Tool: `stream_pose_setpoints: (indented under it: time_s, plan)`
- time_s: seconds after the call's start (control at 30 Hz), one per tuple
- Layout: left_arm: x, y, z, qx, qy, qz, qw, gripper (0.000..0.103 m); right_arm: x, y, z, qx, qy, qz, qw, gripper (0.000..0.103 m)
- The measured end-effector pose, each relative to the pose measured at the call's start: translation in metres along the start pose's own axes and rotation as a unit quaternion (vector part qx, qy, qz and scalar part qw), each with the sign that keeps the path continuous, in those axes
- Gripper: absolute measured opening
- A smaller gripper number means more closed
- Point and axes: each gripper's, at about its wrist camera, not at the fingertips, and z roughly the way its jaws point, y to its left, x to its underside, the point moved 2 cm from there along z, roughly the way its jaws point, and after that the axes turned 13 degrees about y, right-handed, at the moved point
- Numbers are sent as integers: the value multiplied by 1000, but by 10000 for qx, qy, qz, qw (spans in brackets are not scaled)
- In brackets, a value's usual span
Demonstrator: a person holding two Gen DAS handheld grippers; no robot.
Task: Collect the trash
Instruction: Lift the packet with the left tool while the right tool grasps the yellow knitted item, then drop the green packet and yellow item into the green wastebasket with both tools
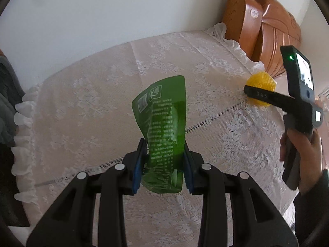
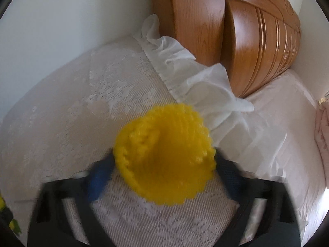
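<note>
A green plastic wrapper (image 1: 164, 131), printed with white text, is clamped between the blue pads (image 1: 138, 170) of the left hand-held gripper (image 1: 164, 164) and is held above a bed. The wrapper stands up from the jaws, curled along its length, with its lower end hanging below the pads. The bed is covered by a white lace bedspread (image 1: 86, 107) with a ruffled white frill (image 1: 22, 119) along its edge.

The right hand-held gripper (image 2: 162, 170) is seen in its own view (blurred by motion) with a yellow foam fruit net (image 2: 164, 154) between its two fingers; both fingers appear to touch the net's sides, so the net is taken as grasped, though the blur leaves the contact less than certain. In the left wrist view the same net (image 1: 263, 84) is seen near the right edge of the bedspread, with a black finger (image 1: 267, 97) of the right hand-held gripper crossing in front of it. The handle is held by the person's right hand (image 1: 304, 150), and a small lit screen (image 1: 306, 72) and a green light are visible on the unit.

A wooden headboard (image 1: 267, 28) of orange-brown colour is seen beyond the frill, against a plain white wall (image 1: 102, 10)
</note>
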Motion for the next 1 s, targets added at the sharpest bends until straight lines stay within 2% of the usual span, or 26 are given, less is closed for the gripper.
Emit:
stream_pose_setpoints:
  time_s: [0.1, 0.23, 0.37, 0.53, 0.6, 0.7, 0.77, 0.83, 0.9, 0.97, 1.0]
  plan:
    - [3, 0, -4, 32, -15, 59, 10000, 33, 4, 3, -11, -17, -145, -107, 9998, 52]
    - [10, -8, -14, 52, -101, 258, 9996, 33, 22, 3, -40, -353, -405, -166, 9984, 51]
    - [28, -26, -32, 144, -234, 625, 9977, 33, 67, -8, -92, -667, -807, -51, 9945, 51]
    - [68, -71, -54, 488, -323, 1435, 9879, 33, 158, -45, -152, -649, -1037, 306, 9920, 51]
    - [87, -94, -60, 686, -285, 1771, 9814, 33, 215, -73, -177, -587, -1054, 659, 9905, 51]
    - [119, -134, -68, 979, -222, 2352, 9667, 33, 284, -108, -206, -355, -1081, 1193, 9863, 51]
    - [143, -166, -73, 1208, -122, 2799, 9523, 33, 337, -133, -225, -101, -1092, 1646, 9803, 51]
    - [169, -200, -78, 1431, -24, 3301, 9330, 33, 377, -155, -240, 78, -1086, 2052, 9726, 51]
    - [191, -227, -84, 1559, 8, 3715, 9152, 32, 425, -179, -260, 343, -1108, 2569, 9595, 52]
    - [218, -260, -91, 1687, 41, 4193, 8920, 33, 454, -195, -272, 522, -1169, 2909, 9482, 53]
    - [228, -270, -93, 1714, 47, 4335, 8847, 33, 468, -203, -278, 606, -1207, 3086, 9416, 53]
